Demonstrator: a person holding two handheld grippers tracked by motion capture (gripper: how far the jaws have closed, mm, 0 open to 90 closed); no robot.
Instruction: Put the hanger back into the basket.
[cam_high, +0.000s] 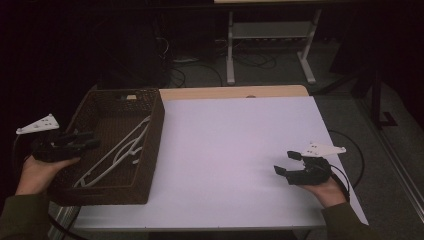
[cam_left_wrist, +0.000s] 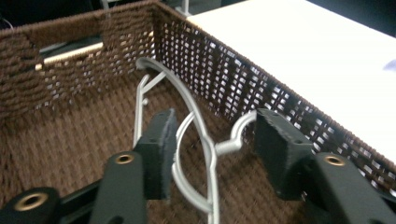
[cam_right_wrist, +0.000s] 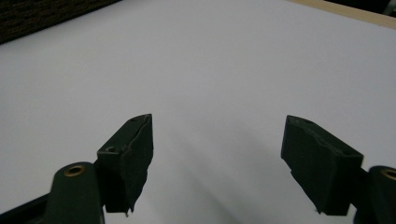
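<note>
Straddling white plastic hangers (cam_left_wrist: 205, 154) in the brown woven basket (cam_high: 150, 150), the left claw (cam_left_wrist: 212, 154) stood half open, gripping nothing; the right claw (cam_right_wrist: 217, 163) waited wide, empty, over the white table (cam_high: 235, 145).

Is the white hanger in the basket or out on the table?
In: the white hanger lies flat on the floor of the brown wicker basket, inside its walls.

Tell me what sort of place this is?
Probably a lab or office workroom, dimly lit: a white table holding a woven basket of hangers, a metal-legged bench behind, and cables on the grey floor.
</note>
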